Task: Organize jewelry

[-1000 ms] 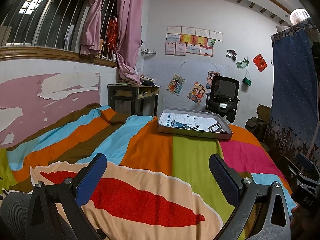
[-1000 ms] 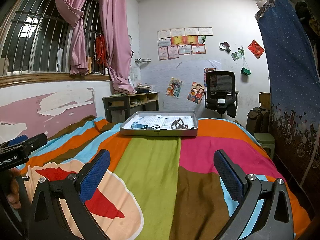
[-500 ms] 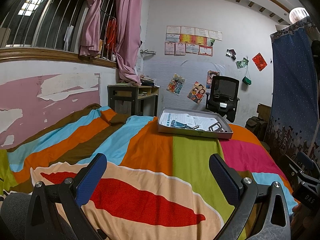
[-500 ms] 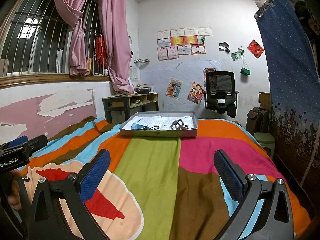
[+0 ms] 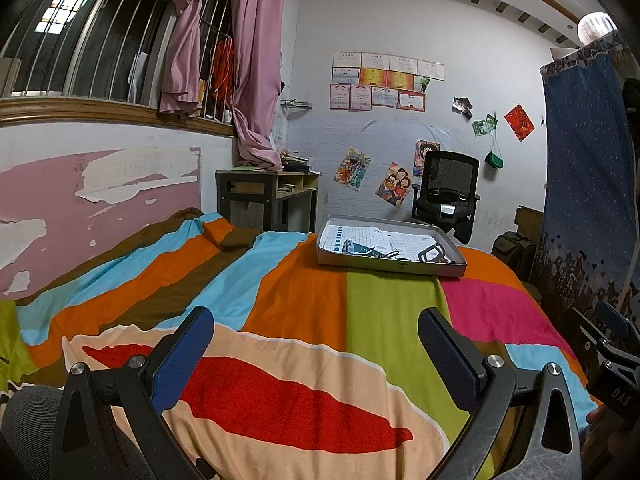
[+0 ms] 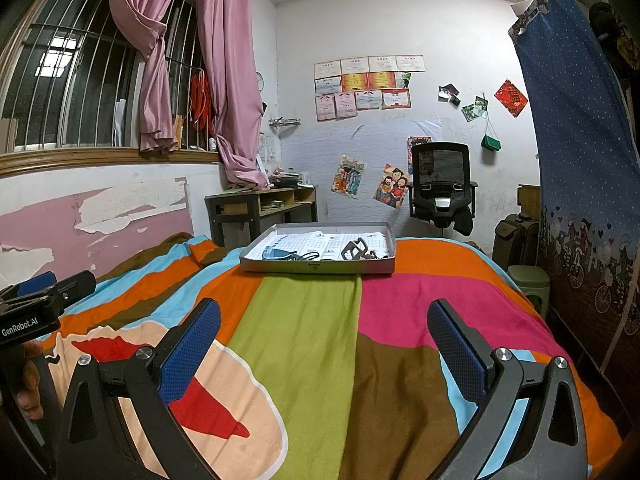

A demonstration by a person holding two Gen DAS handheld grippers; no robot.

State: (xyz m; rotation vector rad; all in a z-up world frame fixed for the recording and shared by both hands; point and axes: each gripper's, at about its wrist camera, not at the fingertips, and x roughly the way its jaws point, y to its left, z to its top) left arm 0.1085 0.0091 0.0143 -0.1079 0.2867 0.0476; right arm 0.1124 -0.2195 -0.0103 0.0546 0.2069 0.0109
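A shallow grey tray (image 5: 390,266) (image 6: 316,267) lies on the far part of the bed, lined with white gridded paper. In it lie a blue band-like piece (image 5: 356,249) (image 6: 278,254) and a dark open-frame piece (image 5: 434,254) (image 6: 354,249); smaller items there are too small to tell. My left gripper (image 5: 316,338) hangs open over the near bedspread, nothing between its blue pads. My right gripper (image 6: 324,330) is likewise open and empty, well short of the tray. Each gripper shows at the edge of the other's view.
A bedspread (image 6: 304,340) in bright colour blocks covers the bed. Beyond its far end stand a desk (image 5: 266,196), a black office chair (image 6: 442,184) and a green stool (image 6: 528,280). A blue curtain (image 6: 580,160) hangs at the right. A barred window with pink curtains (image 6: 232,80) fills the left wall.
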